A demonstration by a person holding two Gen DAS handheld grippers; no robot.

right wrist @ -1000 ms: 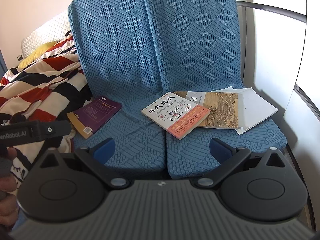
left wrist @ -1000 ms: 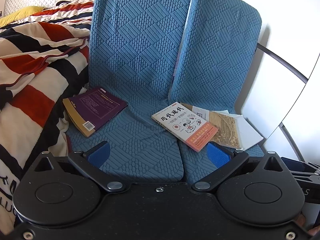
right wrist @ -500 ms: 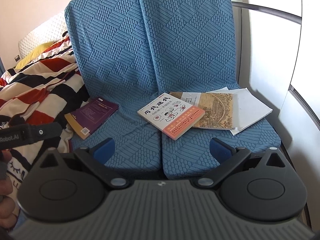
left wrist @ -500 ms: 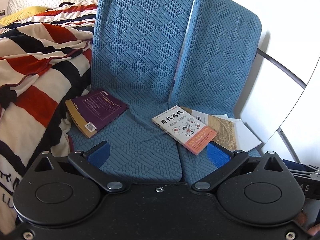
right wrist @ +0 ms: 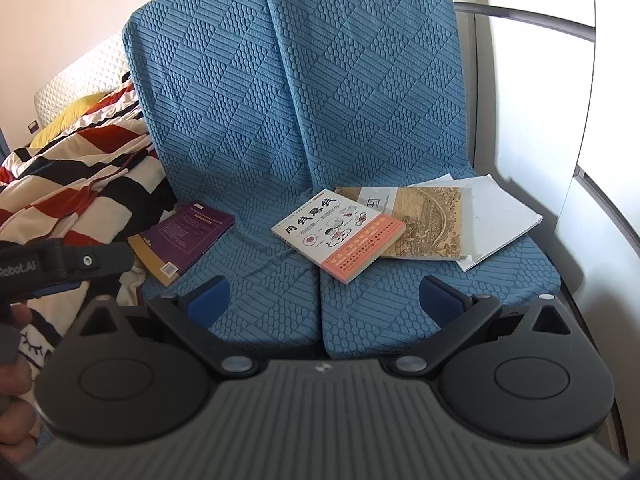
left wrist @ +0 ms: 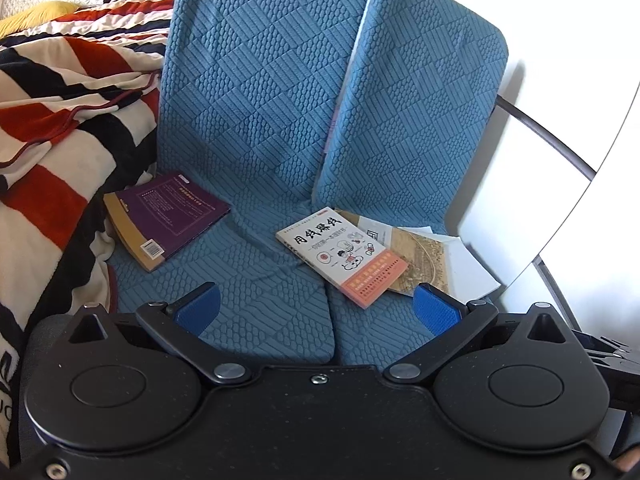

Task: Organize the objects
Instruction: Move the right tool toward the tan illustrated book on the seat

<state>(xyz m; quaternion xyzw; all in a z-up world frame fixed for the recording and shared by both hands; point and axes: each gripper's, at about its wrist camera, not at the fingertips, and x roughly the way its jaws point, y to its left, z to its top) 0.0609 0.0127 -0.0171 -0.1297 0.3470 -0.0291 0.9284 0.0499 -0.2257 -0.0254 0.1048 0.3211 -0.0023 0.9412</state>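
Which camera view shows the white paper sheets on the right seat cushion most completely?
The right wrist view: there the white paper sheets lie in full sight beside the tan illustrated book, which covers only their left part. In the left wrist view the sheets are squeezed near the edge, partly behind a blue finger pad.

Both wrist views look forward and down from just off the front edge of the blue seat cushions; left sits further left; both share the books.
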